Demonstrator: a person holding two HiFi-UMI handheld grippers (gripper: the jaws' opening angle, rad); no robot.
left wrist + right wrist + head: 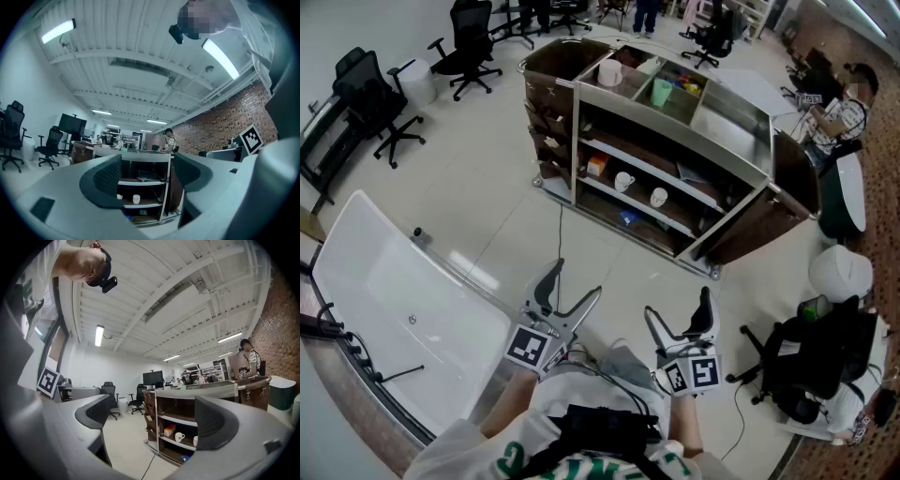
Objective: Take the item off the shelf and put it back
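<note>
A brown shelf cart (741, 202) with metal shelves stands on the floor ahead of me. Its middle shelf holds an orange box (597, 166) and two white mugs (623, 180) (659, 197); a blue item (626, 217) lies on the lowest shelf. My left gripper (578, 279) and right gripper (677, 305) are held level, well short of the cart, both open and empty. Between the jaws of the left gripper (145, 176) I see the shelves and a mug (136, 198). The right gripper (154, 418) frames the orange box (169, 430) and a mug (178, 437).
A white cup (610, 72) and a green cup (662, 91) sit in the cart's top tray. A white table (384, 291) stands at my left, office chairs (469, 47) behind it. A black bag (806, 361) and a white bin (841, 272) are at my right. A cable (561, 230) runs across the floor.
</note>
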